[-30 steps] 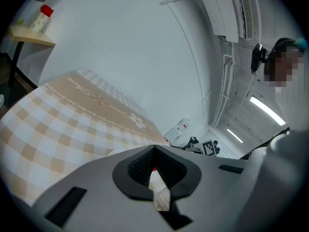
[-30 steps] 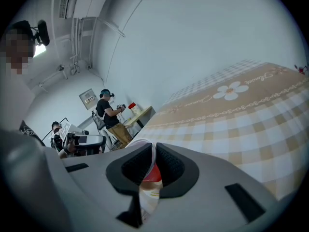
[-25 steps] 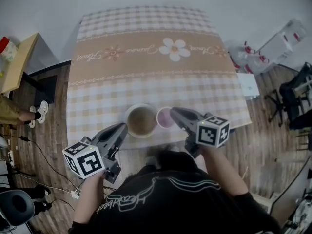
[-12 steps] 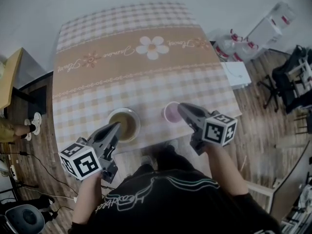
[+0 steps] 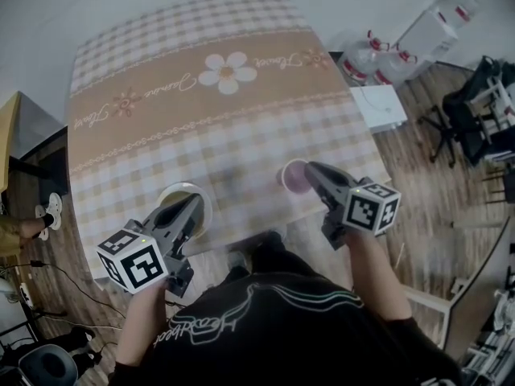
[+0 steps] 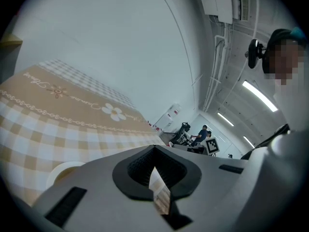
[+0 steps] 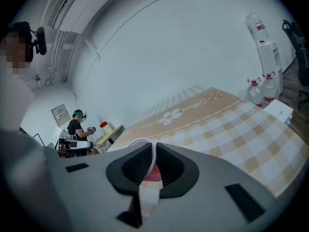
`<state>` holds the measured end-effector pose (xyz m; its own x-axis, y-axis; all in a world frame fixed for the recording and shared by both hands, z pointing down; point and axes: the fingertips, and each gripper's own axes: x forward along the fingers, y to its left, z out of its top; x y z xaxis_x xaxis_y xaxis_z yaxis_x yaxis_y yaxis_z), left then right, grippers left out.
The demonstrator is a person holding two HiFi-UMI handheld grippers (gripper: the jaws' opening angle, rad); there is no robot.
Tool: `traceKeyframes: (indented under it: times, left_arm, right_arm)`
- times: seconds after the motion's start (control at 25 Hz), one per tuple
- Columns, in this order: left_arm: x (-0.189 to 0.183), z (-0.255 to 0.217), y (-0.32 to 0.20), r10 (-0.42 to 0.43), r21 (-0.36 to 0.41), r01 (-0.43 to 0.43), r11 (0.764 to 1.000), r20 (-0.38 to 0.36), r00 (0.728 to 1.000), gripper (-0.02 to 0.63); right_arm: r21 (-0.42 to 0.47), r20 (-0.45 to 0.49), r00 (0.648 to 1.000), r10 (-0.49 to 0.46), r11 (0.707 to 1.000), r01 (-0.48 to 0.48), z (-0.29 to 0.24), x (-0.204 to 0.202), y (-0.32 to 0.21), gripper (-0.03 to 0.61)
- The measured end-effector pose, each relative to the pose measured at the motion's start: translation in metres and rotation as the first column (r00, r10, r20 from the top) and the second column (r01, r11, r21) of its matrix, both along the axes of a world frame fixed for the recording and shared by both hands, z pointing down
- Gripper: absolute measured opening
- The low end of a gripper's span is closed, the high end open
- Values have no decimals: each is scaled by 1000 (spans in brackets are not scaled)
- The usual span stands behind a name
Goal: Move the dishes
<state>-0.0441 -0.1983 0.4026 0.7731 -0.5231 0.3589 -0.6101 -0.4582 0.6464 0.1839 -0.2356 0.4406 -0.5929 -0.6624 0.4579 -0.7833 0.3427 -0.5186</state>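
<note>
A white bowl (image 5: 179, 199) with brownish contents sits near the front edge of the checked table (image 5: 241, 127). My left gripper (image 5: 195, 202) hovers over its right side, jaws shut with only a sliver of cloth showing between them. In the left gripper view the bowl (image 6: 60, 170) lies low and left of the left gripper (image 6: 154, 170), not between the jaws. A small pink cup (image 5: 293, 175) stands to the right. My right gripper (image 5: 310, 167) is shut on its rim; the right gripper view shows that rim (image 7: 140, 142) running into the right gripper (image 7: 154, 158).
Both dishes stand close to the table's near edge. Water bottles (image 5: 378, 59) and a white box (image 5: 378, 107) are on the floor right of the table, with a black chair (image 5: 483, 111) beyond. A wooden side table (image 5: 12, 127) stands at the left.
The pink cup has slid right along the table in my right gripper, away from the white bowl it stood against. The bowl has barely shifted. The head view has swung.
</note>
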Motion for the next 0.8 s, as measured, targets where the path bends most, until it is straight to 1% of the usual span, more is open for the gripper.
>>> traceKeyframes:
  times: [0.12,0.44,0.6,0.8]
  left_arm:
    - [5,1,-2,11,0,-11,1000,7,1000,-5]
    - [21,7,-6,39,-20,-39,999,12,999,-5]
    - [25,11,-10,43,-23,-43,999,14,999,-5]
    - [29,17,-13,40,-48,-40,998,16,999,-5]
  right_arm:
    - [-8,-9,1000,22,1000,-22,9,13,0,40]
    - [-35,-70,996,60,997,-62,33,40,-2,39]
    - [-51,-102,992,79,995,-84,46,50,-5,40]
    - [-74,-140,986,95,992,-106,62,59,-9,40]
